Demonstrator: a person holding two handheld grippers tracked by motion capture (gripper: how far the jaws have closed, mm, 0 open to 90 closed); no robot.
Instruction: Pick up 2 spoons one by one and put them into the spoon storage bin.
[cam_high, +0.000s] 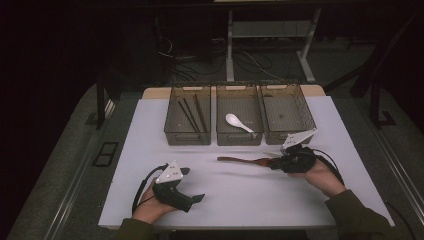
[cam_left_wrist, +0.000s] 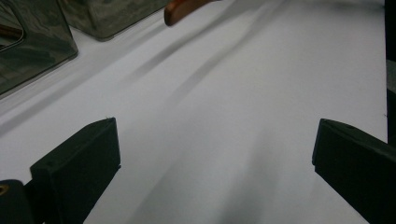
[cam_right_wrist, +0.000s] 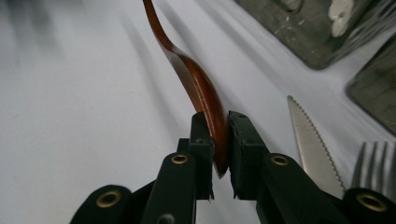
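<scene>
A brown wooden spoon (cam_high: 240, 160) lies across the white mat, handle pointing left. My right gripper (cam_high: 274, 162) is shut on the edge of its bowl. In the right gripper view the two black pads clamp the wooden spoon (cam_right_wrist: 196, 84) at its bowl, right gripper (cam_right_wrist: 219, 126) low over the mat. My left gripper (cam_high: 194, 184) rests at the near left of the mat, open and holding nothing. In the left gripper view the left gripper (cam_left_wrist: 215, 144) has its jaws wide apart over bare mat, with the tip of the spoon's handle (cam_left_wrist: 180, 9) far ahead.
Three clear bins stand in a row at the back: the left bin (cam_high: 188, 137) holds dark chopsticks (cam_high: 190, 114), the middle bin (cam_high: 239, 138) a white spoon (cam_high: 237, 121), then the right bin (cam_high: 280, 136). A serrated knife (cam_right_wrist: 310, 144) and a fork (cam_right_wrist: 373, 161) lie beside the right gripper.
</scene>
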